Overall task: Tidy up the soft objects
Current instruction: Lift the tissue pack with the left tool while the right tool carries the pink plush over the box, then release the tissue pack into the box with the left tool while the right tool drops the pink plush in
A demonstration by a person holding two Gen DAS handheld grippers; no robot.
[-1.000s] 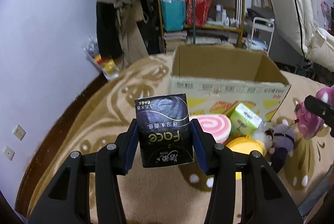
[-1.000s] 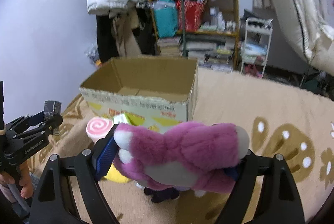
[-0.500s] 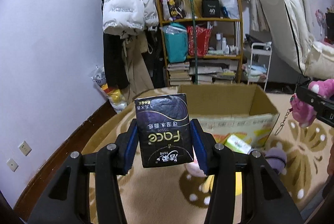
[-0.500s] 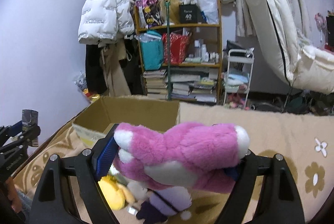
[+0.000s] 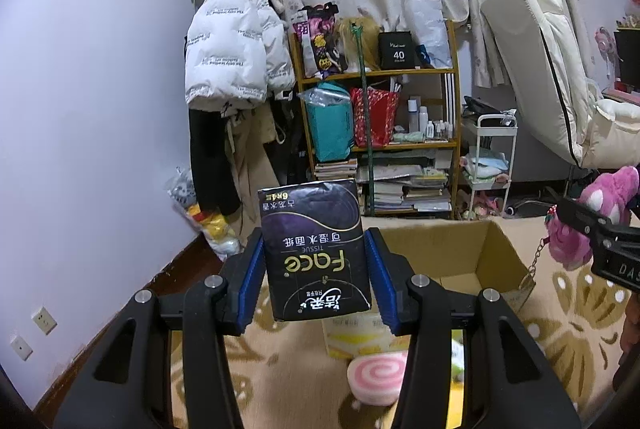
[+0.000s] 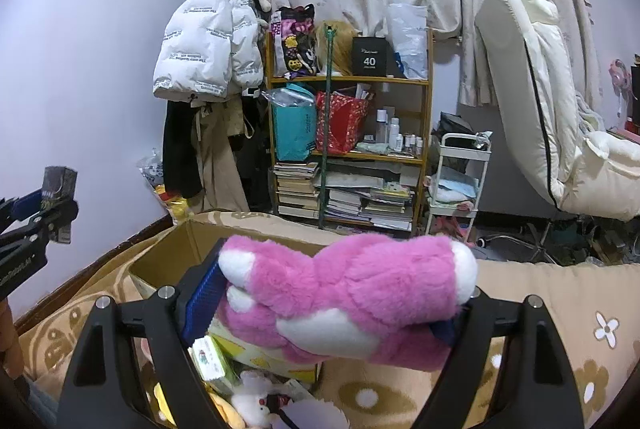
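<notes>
Above the patterned rug, the left gripper clamps a dark tissue pack, the right gripper a pink plush toy; I'd carry both squarely over the open cardboard box before letting go, so neither catches the rim

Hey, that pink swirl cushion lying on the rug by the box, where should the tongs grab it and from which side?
Grip the swirl cushion across its rounded rim, coming down from above. It lies flat, spiral face up, so the two opposite sides of the rim are what the fingers can close on. Probably approach from the rug side, since the box stands close behind it.
</notes>
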